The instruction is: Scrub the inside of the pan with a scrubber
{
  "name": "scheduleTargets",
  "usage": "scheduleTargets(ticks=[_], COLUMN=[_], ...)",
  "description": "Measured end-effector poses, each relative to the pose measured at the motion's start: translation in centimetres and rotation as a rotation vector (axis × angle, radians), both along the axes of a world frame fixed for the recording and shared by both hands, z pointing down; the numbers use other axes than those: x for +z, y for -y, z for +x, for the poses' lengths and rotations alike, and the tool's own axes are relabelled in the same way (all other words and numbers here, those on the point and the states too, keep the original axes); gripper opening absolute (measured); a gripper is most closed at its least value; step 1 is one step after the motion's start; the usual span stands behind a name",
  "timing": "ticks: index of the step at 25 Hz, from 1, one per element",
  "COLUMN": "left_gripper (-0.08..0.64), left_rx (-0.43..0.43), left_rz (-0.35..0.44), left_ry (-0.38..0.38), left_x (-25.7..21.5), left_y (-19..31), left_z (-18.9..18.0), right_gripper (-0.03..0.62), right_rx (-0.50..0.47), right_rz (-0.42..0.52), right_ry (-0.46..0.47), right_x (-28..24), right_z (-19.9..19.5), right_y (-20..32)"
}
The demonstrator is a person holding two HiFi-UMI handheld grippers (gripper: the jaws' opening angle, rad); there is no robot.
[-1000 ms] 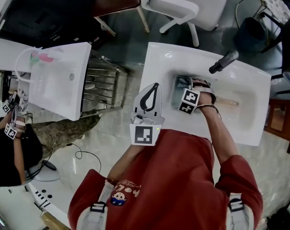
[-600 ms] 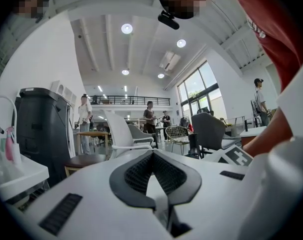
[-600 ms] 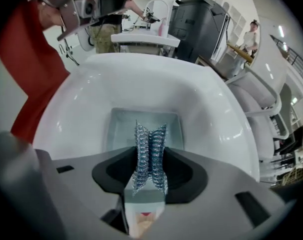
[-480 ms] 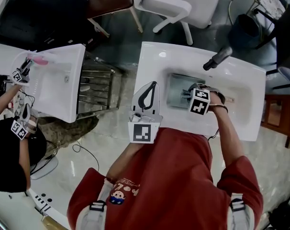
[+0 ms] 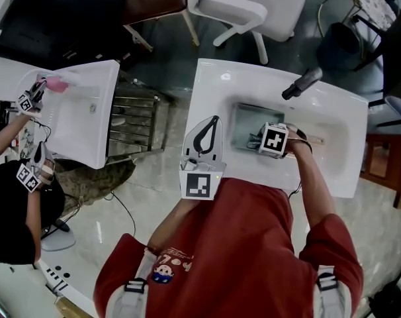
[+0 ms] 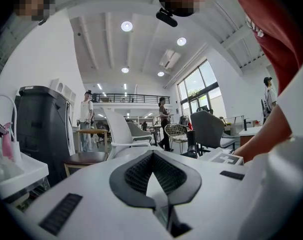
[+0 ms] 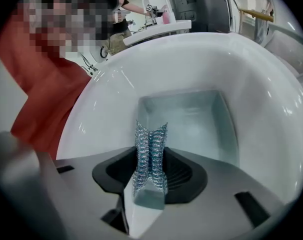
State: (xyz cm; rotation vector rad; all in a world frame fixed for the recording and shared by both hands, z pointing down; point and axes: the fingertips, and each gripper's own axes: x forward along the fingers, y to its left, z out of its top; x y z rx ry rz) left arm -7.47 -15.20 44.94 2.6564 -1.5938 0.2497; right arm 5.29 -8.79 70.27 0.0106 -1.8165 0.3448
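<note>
Our right claw (image 7: 151, 170) clamps a silvery wire-mesh scrubber (image 7: 150, 140), hiding the near edge of the grey rectangular pan (image 7: 194, 118); our left claw (image 6: 152, 155), clenched empty, is at the left edge of the white sink (image 5: 214, 85).

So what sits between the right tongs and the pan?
Only the steel-mesh scrubber, clamped in the right tongs and pointing at the pan; the right gripper view shows it.

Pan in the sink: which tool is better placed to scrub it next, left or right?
Right, probably. The right tool is shut on the steel scrubber and points into the pan; the left tool is shut, empty and aimed away from it.
</note>
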Motion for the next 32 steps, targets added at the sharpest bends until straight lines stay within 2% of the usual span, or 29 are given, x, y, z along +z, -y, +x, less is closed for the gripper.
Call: scheduleTargets(ticks=[1, 3, 4, 6, 7, 10, 12, 19, 30, 32], left_gripper=[0.014, 0.014, 0.014, 0.014, 0.014, 0.014, 0.014, 0.014, 0.014, 0.014], left_rx=[0.000, -0.002, -0.003, -0.005, -0.005, -0.007, -0.007, 0.000, 0.001, 0.003], left_rz=[-0.001, -0.002, -0.003, -0.002, 0.000, 0.003, 0.002, -0.013, -0.014, -0.008], left_ry=[0.000, -0.001, 0.001, 0.004, 0.004, 0.002, 0.001, 0.005, 0.008, 0.012], left_x=[0.0, 0.0, 0.1, 0.1, 0.1, 0.1, 0.0, 0.7, 0.7, 0.7], left_y=[0.1, 0.1, 0.1, 0.1, 0.0, 0.1, 0.1, 0.0, -0.1, -0.1], left_z=[0.0, -0.1, -0.2, -0.3, -0.3, -0.2, -0.1, 0.2, 0.2, 0.2], right_gripper=[0.174, 0.173, 0.173, 0.173, 0.173, 0.174, 0.175, 0.175, 0.173, 0.174], right_rx=[0.004, 0.023, 0.017, -0.021, -0.030, -0.039, -0.046, -0.051, -0.029, -0.016], right_rz=[-0.035, -0.188, -0.189, -0.047, -0.028, -0.074, -0.055, 0.152, 0.584, 0.629], right_ry=[-0.019, -0.042, -0.040, -0.024, -0.012, 0.008, -0.002, -0.046, -0.123, -0.131], right_x=[0.1, -0.2, -0.2, 0.2, 0.3, 0.3, 0.3, 0.6, 1.0, 1.1], right_z=[0.3, 0.4, 0.3, -0.2, -0.5, -1.0, -0.8, 0.0, 0.6, 0.7], right_y=[-0.4, -3.2, -3.2, -0.8, -0.6, -1.9, -1.7, 1.9, 7.7, 8.3])
